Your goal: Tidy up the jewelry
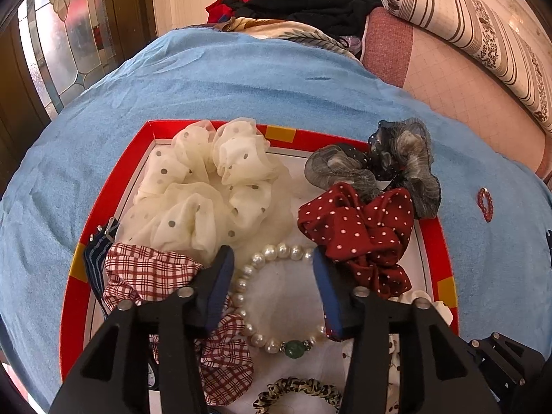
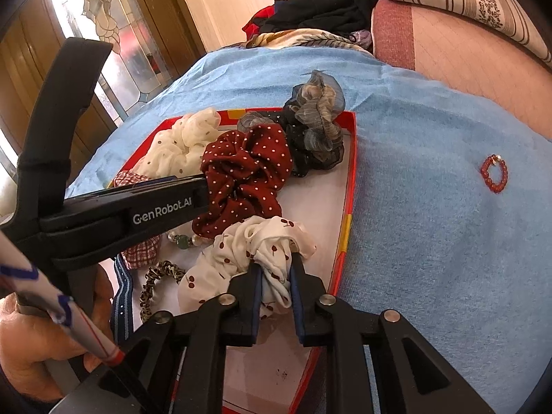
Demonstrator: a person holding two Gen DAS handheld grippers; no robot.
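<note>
A red-rimmed box lid (image 1: 103, 207) (image 2: 348, 186) lies on a blue blanket and holds several scrunchies and a pearl bracelet (image 1: 265, 296) with a green bead. My left gripper (image 1: 272, 258) is open, its fingers either side of the bracelet's far arc, just above it. My right gripper (image 2: 276, 269) is shut on the white cherry-print scrunchie (image 2: 241, 258) at the lid's near right. A red bead bracelet (image 2: 495, 173) (image 1: 485, 203) lies on the blanket right of the lid.
In the lid lie a cream dotted scrunchie (image 1: 207, 189), a dark red dotted one (image 1: 362, 227), a grey one (image 1: 396, 162), a red plaid one (image 1: 151, 276) and a leopard hair tie (image 1: 296, 393). Clothes (image 1: 303, 10) are piled at the back. A striped pillow (image 1: 483, 34) lies right.
</note>
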